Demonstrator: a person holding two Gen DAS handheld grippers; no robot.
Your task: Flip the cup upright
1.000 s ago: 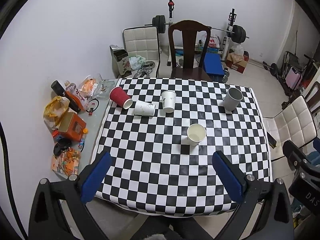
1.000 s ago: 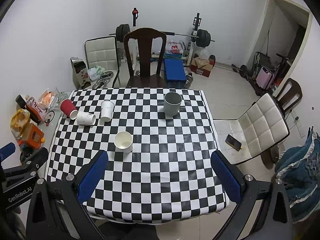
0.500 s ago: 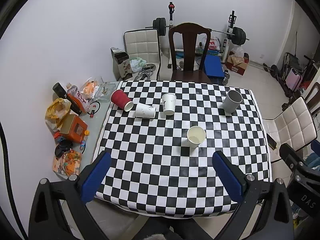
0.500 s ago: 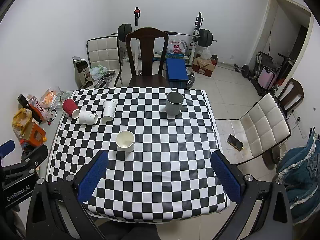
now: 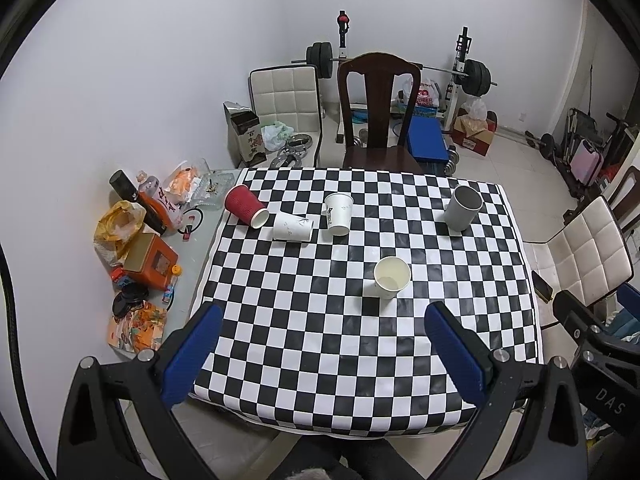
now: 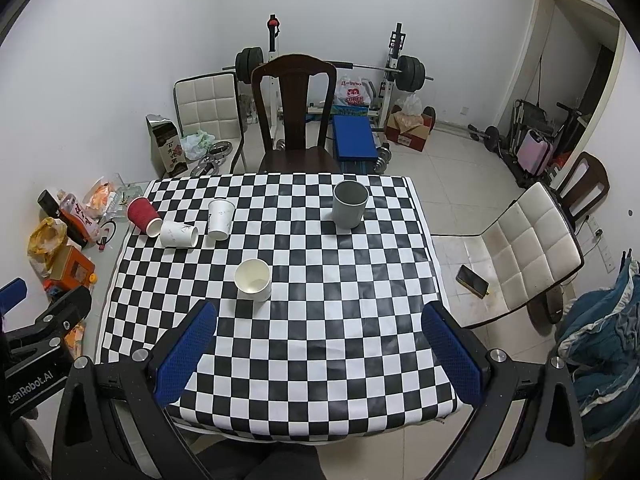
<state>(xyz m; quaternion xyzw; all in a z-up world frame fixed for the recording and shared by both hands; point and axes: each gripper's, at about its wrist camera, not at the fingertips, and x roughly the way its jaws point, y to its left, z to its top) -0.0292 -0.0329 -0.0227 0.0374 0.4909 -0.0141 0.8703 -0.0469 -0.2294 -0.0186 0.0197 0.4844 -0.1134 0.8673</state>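
Red ribbed paper cup (image 5: 245, 209) lies on its side at far-left corner of checkered desk (image 5: 320, 360), mouth twd centre. White paper cup (image 5: 293, 227) w/ dark scribbles also on its side, just beside red one, rims near each other. Three more stand upright: white printed cup (image 5: 338, 213), grey cup (image 5: 463, 207), plain white cup (image 5: 391, 277), empty, mid-desk.

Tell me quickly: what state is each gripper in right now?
Left gripper: jaws open, holding nothing.
Right gripper: jaws open, holding nothing.
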